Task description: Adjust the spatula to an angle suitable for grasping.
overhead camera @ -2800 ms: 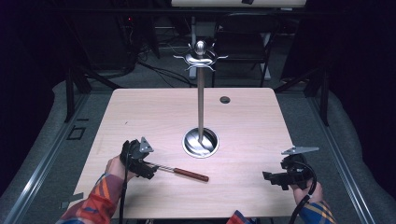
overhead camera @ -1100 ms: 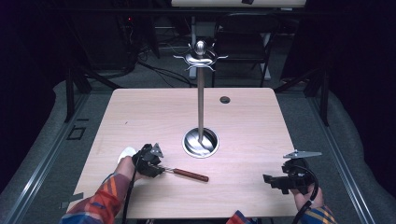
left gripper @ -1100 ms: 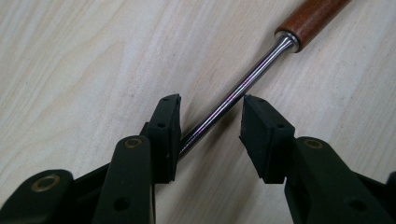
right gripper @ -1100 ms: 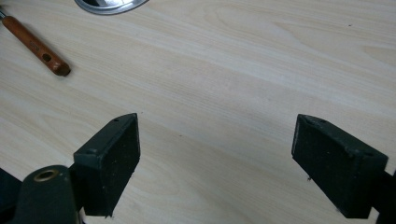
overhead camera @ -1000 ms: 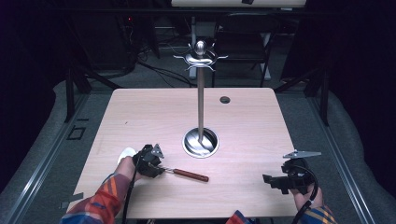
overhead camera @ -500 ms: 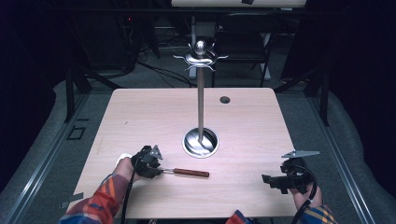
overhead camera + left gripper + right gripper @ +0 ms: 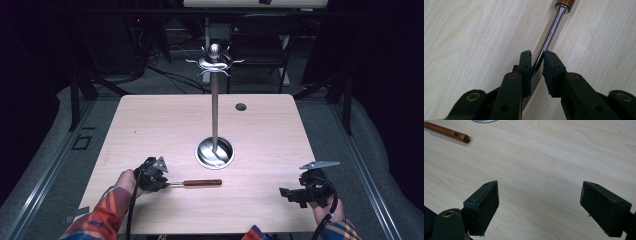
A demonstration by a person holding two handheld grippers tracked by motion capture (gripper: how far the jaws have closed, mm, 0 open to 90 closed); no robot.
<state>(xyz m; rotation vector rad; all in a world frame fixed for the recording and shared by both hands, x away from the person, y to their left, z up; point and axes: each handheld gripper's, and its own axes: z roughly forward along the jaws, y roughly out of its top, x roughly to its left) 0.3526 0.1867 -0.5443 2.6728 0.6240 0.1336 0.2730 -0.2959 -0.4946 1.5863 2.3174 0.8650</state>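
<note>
Pale wooden desk (image 7: pixel 150 130) underneath, with a tall steel stand (image 7: pixel 215 110) rising from a round base at its middle — the landmark here. Just in front of that base, lying flat, a utensil (image 7: pixel 197 183): wooden handle toward the stand's right, bare metal shaft leftward. Left tool (image 7: pixel 537 65) closing in on that shaft (image 7: pixel 549 37), jaws nearly together, one pad touching, likely for a lift. Far right of the stand, right tool (image 7: pixel 539 202) spread wide, idle — kept clear.
</note>
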